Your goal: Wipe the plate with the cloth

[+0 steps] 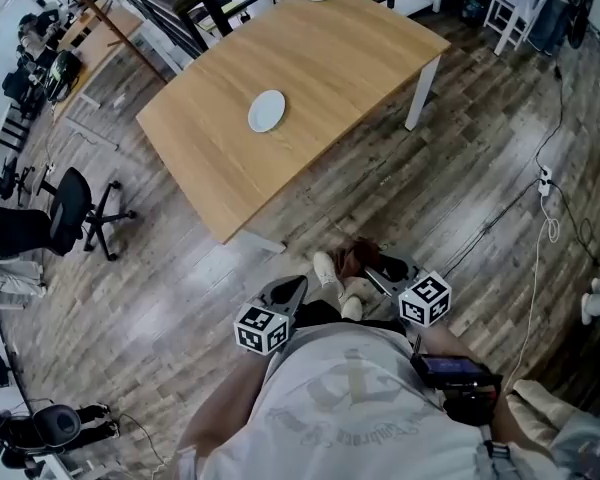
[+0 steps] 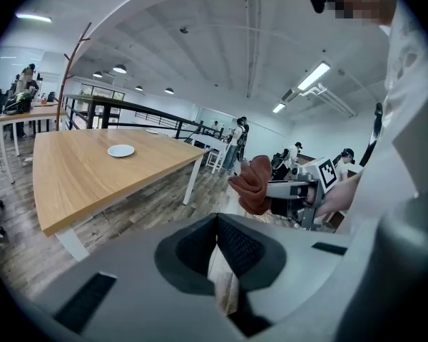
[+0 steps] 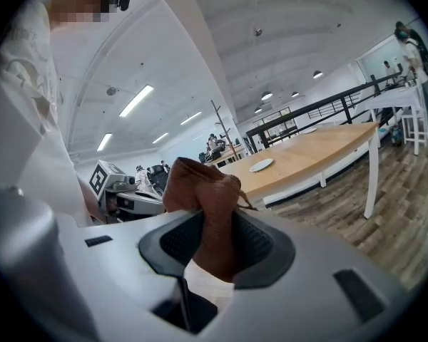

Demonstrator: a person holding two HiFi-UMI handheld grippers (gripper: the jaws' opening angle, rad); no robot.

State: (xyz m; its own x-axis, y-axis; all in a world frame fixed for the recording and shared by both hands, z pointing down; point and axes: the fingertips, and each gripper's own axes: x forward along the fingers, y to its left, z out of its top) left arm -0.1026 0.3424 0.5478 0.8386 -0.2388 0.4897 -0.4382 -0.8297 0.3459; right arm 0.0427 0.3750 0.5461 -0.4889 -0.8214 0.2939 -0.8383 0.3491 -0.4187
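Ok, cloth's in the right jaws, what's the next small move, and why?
Probably step forward and carry the right gripper toward the plate. The cloth is clamped in its jaws, but the plate lies on the table, well ahead of both grippers. The left gripper is shut and empty.

White plate on wooden desk
Desk at 12 o'clock; brown cloth at the tip of the right tool, 6 o'clock.

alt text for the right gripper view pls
The right gripper is shut on a bunched brown cloth. Beyond it, a white plate sits on a long wooden table in a bright open office.
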